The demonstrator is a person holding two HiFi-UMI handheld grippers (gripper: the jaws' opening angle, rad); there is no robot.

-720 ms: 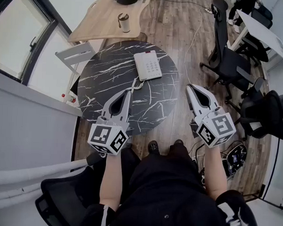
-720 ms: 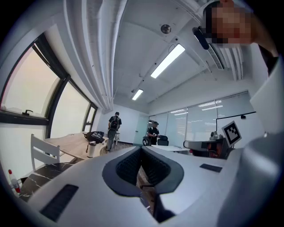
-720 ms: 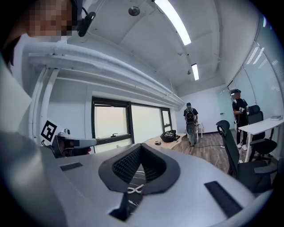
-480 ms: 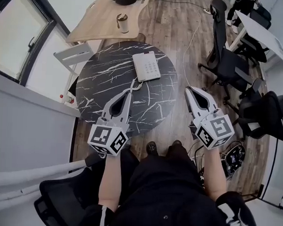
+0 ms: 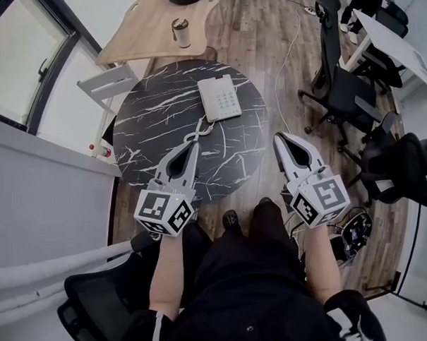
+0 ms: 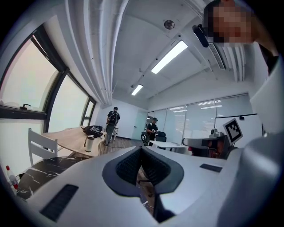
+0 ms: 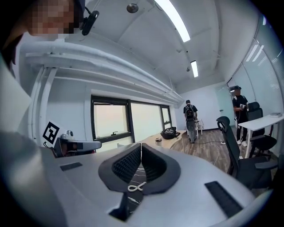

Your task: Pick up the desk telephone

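The white desk telephone (image 5: 219, 98) lies flat near the far edge of the round black marble table (image 5: 155, 121). Its coiled cord (image 5: 199, 133) trails toward me. My left gripper (image 5: 195, 145) hovers over the table's near part with its tip just short of the cord, and its jaws are shut on nothing. My right gripper (image 5: 278, 136) is past the table's right rim, over the wooden floor, also shut and empty. In the left gripper view the left gripper (image 6: 141, 153) shows its pads pressed together. In the right gripper view the right gripper (image 7: 141, 150) is shut too, with the cord (image 7: 136, 187) showing below the pads.
A wooden desk (image 5: 145, 29) with a cup (image 5: 181, 32) stands beyond the table. A white chair (image 5: 108, 84) is at the table's left, and black office chairs (image 5: 344, 87) stand at the right. A small bottle (image 5: 94, 150) sits on the sill. People stand far off.
Both grippers stay shut and nearly in place; the right one has drifted slightly left. The telephone lies as before.
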